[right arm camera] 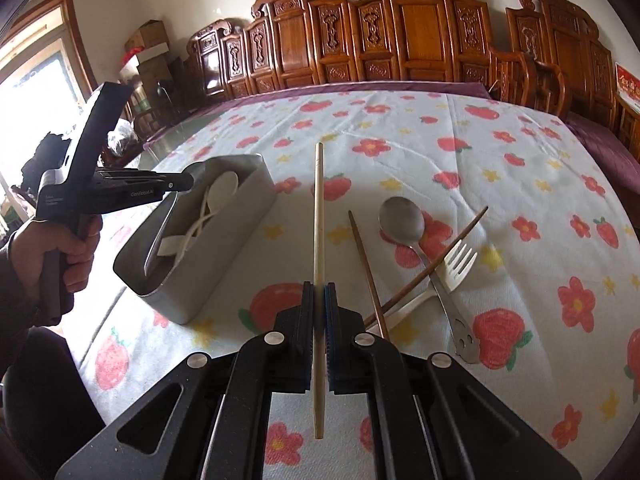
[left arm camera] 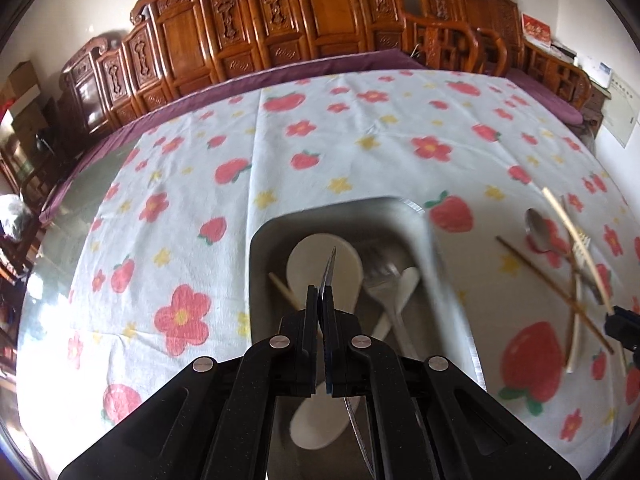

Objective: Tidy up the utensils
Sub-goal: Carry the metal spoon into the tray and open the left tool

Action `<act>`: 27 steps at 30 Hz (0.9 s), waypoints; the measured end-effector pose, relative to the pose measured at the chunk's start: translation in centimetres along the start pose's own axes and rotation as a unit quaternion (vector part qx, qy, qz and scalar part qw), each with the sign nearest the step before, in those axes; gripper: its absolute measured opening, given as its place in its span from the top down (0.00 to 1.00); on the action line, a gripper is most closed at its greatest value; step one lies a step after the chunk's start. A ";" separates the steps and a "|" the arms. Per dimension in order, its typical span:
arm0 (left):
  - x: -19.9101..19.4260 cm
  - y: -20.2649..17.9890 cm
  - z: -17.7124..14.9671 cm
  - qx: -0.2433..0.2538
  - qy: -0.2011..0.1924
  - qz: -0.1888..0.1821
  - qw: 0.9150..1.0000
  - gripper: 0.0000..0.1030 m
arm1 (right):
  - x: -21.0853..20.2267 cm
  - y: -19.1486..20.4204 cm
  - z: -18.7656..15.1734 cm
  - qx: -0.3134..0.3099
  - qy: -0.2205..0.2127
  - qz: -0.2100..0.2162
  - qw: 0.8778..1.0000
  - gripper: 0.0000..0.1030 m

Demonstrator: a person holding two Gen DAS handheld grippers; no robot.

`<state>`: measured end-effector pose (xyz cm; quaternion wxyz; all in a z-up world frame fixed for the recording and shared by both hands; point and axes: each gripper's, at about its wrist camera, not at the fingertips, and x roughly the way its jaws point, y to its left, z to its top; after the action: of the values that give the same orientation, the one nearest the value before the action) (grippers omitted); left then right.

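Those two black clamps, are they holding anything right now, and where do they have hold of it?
The left gripper pinches a metal knife near mid-length, above the metal tray. The right gripper clamps a pale chopstick below its middle.
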<state>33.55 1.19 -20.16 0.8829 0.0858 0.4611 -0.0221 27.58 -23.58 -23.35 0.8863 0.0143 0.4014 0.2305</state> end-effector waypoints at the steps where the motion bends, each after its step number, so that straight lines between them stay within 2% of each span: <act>1: 0.3 0.1 -0.1 -0.001 0.003 -0.001 1.000 0.99 | 0.1 0.0 0.0 -0.001 0.002 -0.001 1.000 0.94; 9: 2.3 0.2 -1.1 -0.002 0.027 -0.001 1.000 0.98 | 0.3 0.1 -0.4 -0.005 0.007 -0.006 1.000 0.94; 14: 1.7 0.6 -1.3 -0.010 0.026 -0.010 1.000 0.96 | 0.0 0.1 -0.3 0.002 0.008 -0.004 1.000 0.94; 18: -0.5 1.4 -1.8 -0.023 0.003 -0.021 1.000 0.80 | -1.1 0.3 0.3 0.007 -0.004 -0.007 1.000 0.94; 23: -3.3 2.3 -3.0 -0.037 -0.023 -0.036 0.998 0.77 | -2.7 1.6 1.4 0.008 -0.018 0.003 1.000 0.94; 27: -5.6 3.4 -4.4 -0.049 -0.041 -0.045 0.997 0.69 | -3.0 3.2 2.1 0.000 -0.020 0.010 1.000 0.94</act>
<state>27.16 5.06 -17.60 0.9026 0.0203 0.4280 -0.0428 26.10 -21.66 -19.18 0.8918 0.0225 0.3836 0.2386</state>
